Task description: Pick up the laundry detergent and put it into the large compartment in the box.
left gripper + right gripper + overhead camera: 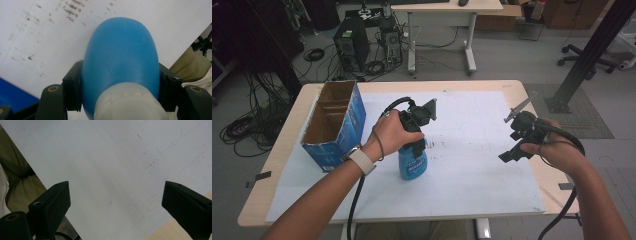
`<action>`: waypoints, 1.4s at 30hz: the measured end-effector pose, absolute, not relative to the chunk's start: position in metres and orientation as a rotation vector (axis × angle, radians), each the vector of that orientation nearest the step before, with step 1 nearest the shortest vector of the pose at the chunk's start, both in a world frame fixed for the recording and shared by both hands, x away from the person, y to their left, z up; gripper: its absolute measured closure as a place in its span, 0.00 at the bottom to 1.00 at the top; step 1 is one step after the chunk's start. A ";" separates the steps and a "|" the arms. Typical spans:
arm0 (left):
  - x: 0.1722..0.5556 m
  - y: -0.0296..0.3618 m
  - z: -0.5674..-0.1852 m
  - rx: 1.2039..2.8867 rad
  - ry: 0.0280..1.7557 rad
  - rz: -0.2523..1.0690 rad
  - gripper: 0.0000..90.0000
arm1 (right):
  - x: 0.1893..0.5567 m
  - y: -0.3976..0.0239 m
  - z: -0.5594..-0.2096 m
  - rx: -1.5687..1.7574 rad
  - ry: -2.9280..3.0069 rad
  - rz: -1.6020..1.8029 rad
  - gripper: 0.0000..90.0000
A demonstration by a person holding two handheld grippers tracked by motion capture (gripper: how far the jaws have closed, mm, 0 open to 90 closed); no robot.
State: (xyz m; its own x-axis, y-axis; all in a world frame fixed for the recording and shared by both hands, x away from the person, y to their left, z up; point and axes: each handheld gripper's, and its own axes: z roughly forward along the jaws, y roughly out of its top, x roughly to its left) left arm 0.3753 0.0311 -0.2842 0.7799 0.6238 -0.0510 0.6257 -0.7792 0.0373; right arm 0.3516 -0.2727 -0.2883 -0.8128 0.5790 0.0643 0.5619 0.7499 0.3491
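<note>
Left gripper view shows the left tool [120, 92] clamped on the blue bottle [121, 57]; the right tool [116, 205] gapes empty.

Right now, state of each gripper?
Left gripper: shut on the blue bottle, pads pressed against its sides.
Right gripper: open, nothing between the jaws, held over the white sheet.

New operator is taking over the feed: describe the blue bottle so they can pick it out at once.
On the white sheet covering the table, look just right of the open blue cardboard box. The blue bottle stands upright there, clamped by the left gripper. Its rounded plastic body and white cap set it apart from the box.
</note>
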 end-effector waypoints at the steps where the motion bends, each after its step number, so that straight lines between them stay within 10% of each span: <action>1: 0.375 0.031 -0.284 2.914 1.024 -0.054 0.41 | 0.352 -0.273 -0.288 0.944 2.894 0.554 0.09; 42: 0.371 0.038 -0.245 2.864 1.119 -0.013 0.41 | 0.352 -0.270 -0.286 0.933 2.892 0.556 0.09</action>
State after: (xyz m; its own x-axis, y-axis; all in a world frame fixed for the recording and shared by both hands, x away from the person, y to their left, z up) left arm 0.3711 0.0376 -0.2445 0.7355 0.6768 -0.0321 0.6774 -0.7333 0.0593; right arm 0.3519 -0.2701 -0.2858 -0.8163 0.5745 0.0595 0.5557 0.7530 0.3524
